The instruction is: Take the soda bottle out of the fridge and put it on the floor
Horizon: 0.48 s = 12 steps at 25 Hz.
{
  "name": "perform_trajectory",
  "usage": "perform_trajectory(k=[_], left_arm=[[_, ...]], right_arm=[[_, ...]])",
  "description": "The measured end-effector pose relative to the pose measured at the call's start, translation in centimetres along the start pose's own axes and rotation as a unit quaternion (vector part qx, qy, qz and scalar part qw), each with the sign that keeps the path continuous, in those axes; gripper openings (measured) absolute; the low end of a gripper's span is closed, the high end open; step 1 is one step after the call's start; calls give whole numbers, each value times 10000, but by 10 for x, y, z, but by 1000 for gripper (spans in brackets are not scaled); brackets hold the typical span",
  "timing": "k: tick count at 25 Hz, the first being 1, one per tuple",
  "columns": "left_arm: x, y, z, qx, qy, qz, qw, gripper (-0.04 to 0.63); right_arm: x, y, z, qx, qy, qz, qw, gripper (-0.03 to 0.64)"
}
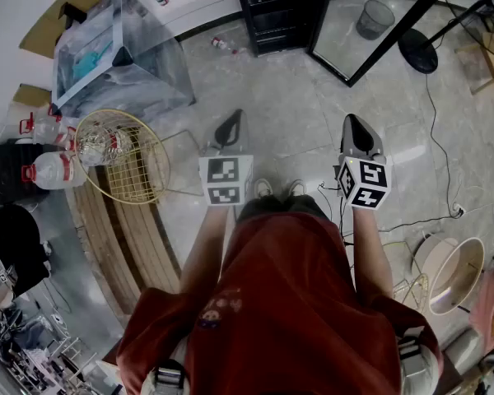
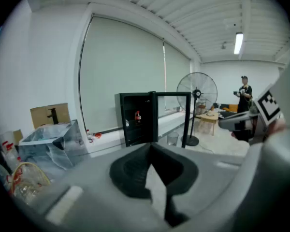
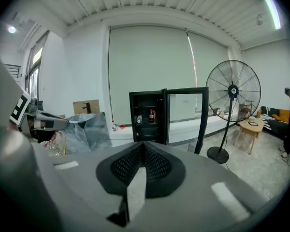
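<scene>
Left tool (image 2: 150,148) and right tool (image 3: 144,146) are both pinched together, empty. The soda bottle (image 3: 151,115) stands on a shelf in the open fridge (image 3: 149,135), far ahead. I should close in, then spread one tool first.

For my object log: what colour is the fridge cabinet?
Black. The fridge shows best in the right gripper view.

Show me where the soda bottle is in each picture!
Head view: the bottle cannot be made out; only the black fridge shows, at the top middle.
Left gripper view: soda bottle on a shelf inside the fridge, just left of centre.
Right gripper view: same shelf, near the centre.
Shared landmark: the black fridge with its door open.
</scene>
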State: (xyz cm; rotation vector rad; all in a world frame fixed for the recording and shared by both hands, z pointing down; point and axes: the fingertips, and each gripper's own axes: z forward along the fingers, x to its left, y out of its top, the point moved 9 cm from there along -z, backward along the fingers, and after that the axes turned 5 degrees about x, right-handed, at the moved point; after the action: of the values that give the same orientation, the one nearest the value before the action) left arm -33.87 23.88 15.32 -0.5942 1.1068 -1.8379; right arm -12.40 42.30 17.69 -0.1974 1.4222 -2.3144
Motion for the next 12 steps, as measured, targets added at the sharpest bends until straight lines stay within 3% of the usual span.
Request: perform_trajectory(k=[12], left_arm=[[41,-18,-29,-4,-76,-232,9997,0]], right_arm=[[53,-1,0,78,34,-76,9999,2]])
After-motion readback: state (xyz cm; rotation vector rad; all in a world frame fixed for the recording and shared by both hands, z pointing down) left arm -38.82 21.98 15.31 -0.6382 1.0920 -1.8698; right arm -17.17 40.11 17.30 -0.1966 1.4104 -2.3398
